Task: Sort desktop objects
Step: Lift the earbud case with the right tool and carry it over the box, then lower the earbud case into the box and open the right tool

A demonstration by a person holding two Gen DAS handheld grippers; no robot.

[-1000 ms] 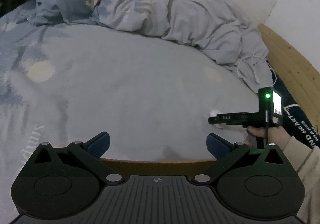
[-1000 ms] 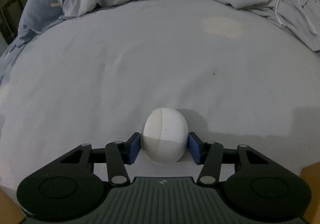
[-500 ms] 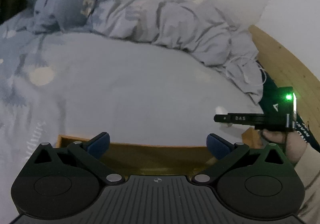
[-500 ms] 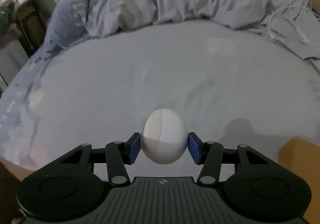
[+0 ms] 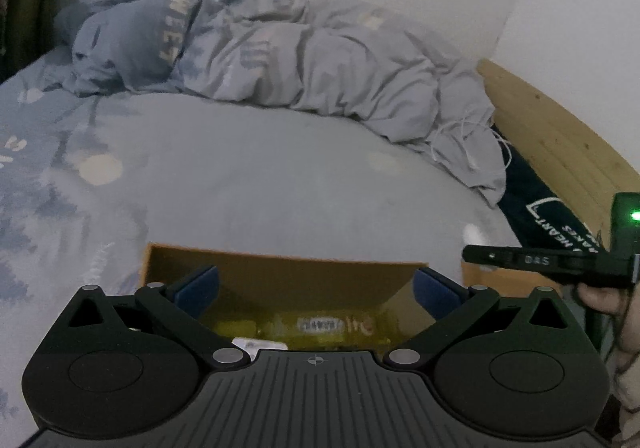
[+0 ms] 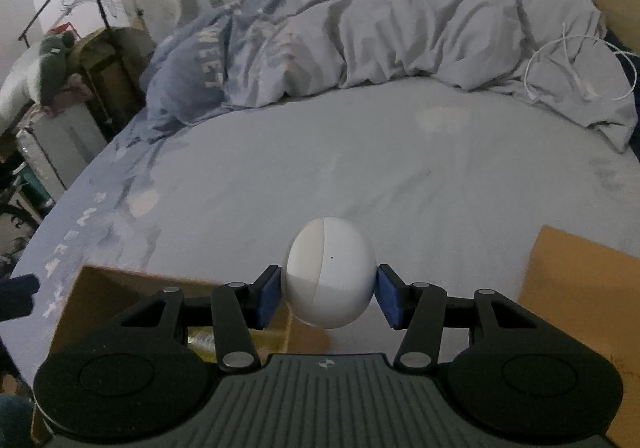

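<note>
Your right gripper point(image 6: 327, 294) pinches the smooth white egg-shaped plastic shell point(image 6: 330, 272) at its widest girth, half-closed, just above the open brown cardboard box point(image 6: 120, 288) — probably light, hard, slippery, so squeeze steadily.

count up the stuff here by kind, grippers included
grippers: 2 (left gripper, open; right gripper, shut on the egg)
white egg-shaped object: 1
open cardboard box: 1
white cable on the duvet: 1
crumpled duvet: 1
total: 6
</note>
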